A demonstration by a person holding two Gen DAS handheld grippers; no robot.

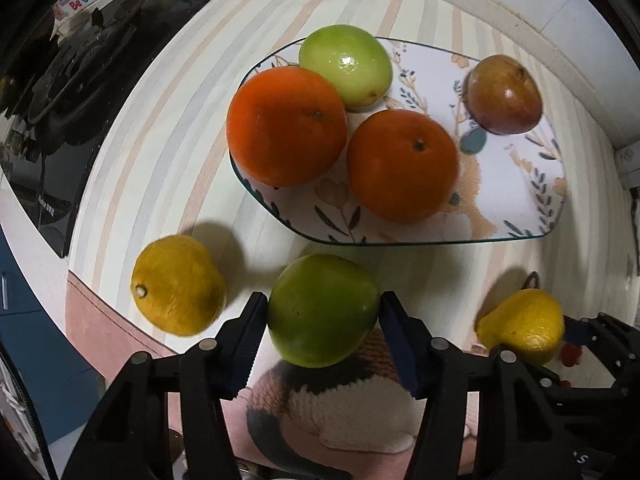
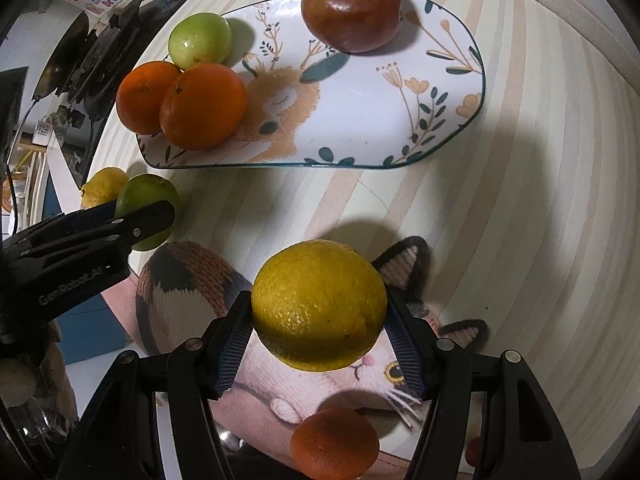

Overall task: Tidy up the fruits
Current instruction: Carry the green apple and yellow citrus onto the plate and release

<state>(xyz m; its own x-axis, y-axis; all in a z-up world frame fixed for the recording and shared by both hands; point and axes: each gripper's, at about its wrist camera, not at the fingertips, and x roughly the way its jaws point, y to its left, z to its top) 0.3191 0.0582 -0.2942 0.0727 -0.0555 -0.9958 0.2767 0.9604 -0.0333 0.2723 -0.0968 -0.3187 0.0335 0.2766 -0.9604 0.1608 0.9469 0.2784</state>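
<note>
Left wrist view shows the left gripper (image 1: 323, 334) with its jaws clamped on a green apple (image 1: 323, 310) at lower centre, below the plate (image 1: 520, 200) holding two oranges (image 1: 286, 126), a green fruit (image 1: 346, 65) and a brown fruit (image 1: 504, 94). Right wrist view shows the right gripper (image 2: 320, 344), jaws pressed on a lemon (image 2: 319, 305) above the striped desk (image 2: 520, 240).

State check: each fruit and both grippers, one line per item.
left gripper: shut on green fruit
right gripper: shut on lemon
two oranges: on plate, touching
small green fruit: on plate
red-brown apple: on plate, stem up
second lemon: loose on table
</note>
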